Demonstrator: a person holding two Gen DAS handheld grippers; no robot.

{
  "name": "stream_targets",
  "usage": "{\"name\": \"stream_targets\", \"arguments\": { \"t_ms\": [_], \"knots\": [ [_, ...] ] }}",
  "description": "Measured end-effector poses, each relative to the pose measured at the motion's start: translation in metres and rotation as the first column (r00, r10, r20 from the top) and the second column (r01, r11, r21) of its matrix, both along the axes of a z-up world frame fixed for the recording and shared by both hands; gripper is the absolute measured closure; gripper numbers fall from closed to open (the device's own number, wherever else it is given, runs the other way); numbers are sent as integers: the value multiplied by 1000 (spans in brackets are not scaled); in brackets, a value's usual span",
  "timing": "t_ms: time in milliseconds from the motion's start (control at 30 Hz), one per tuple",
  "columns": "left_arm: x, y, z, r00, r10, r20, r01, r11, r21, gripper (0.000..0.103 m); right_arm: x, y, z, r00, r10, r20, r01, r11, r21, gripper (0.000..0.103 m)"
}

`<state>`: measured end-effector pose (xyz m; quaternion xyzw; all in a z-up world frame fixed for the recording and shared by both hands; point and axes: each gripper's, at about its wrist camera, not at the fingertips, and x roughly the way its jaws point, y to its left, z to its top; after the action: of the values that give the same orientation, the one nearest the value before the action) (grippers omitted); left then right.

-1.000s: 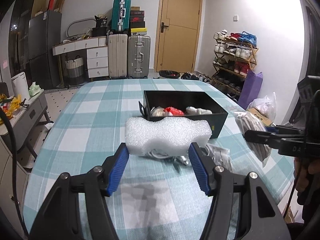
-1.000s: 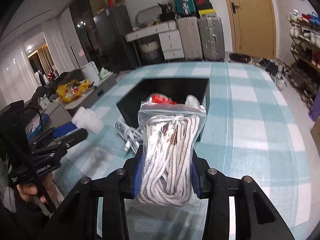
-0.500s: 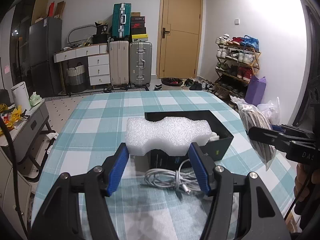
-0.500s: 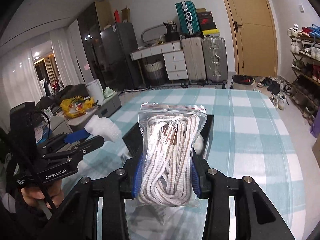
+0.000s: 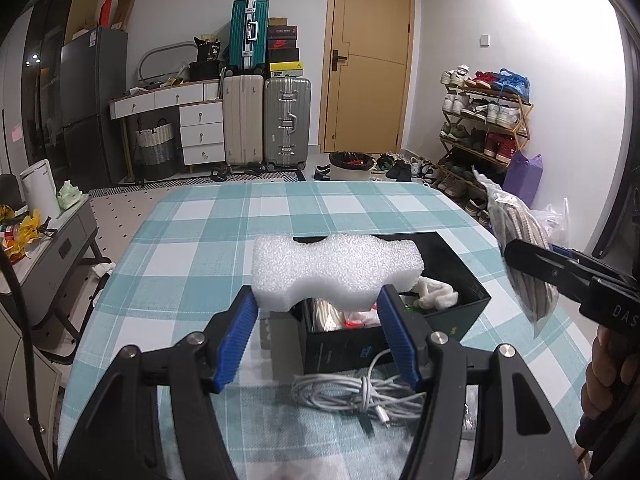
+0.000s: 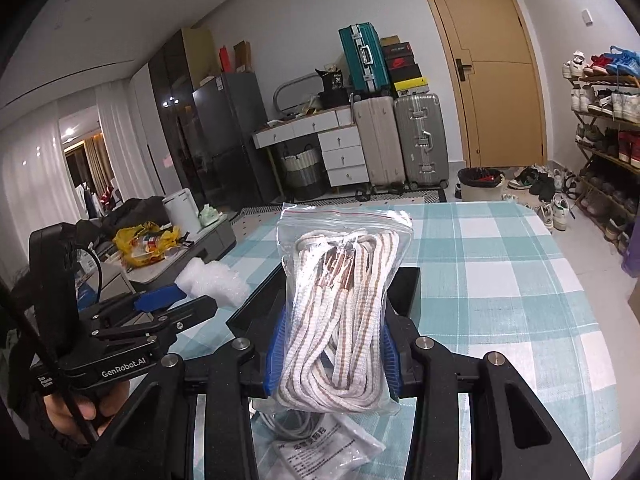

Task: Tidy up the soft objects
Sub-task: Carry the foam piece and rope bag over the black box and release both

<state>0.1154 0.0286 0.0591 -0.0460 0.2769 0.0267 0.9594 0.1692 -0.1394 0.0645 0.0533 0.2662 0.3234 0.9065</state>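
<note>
plainly "genrobot.ai" on left gripper [image 6: 176, 304]

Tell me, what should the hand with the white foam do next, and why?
Probably lower the foam block into the black box. The left gripper holds it just above the box's near end, where soft things already lie, and the right gripper grips the bag of laces.

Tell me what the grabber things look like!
Each hand-held gripper, left and right, is black plastic with blue pads on its fingers and silver bolts. The left one says GenRobot.AI in white and has a thin black cable.
</note>
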Motion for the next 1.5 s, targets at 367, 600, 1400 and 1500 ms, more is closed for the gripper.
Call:
{"name": "stream_targets", "arguments": {
  "t_ms": [367,600,1400,1500],
  "knots": [
    [25,-15,-3,999,-30,-13,30,999,36,42,18,14,-6,998,-32,48,33,999,-16,63],
    [38,-18,-8,999,-32,-22,33,998,44,42,32,20,-14,998,-49,47,51,998,-37,63],
    [63,-29,-32,996,-61,-66,66,995,71,42,65,43,-42,999,-33,38,38,991,-125,63],
    [63,-30,-34,996,-62,-71,67,995,75,42,67,46,-43,999,-28,37,33,991,-127,63]
  ]
}}
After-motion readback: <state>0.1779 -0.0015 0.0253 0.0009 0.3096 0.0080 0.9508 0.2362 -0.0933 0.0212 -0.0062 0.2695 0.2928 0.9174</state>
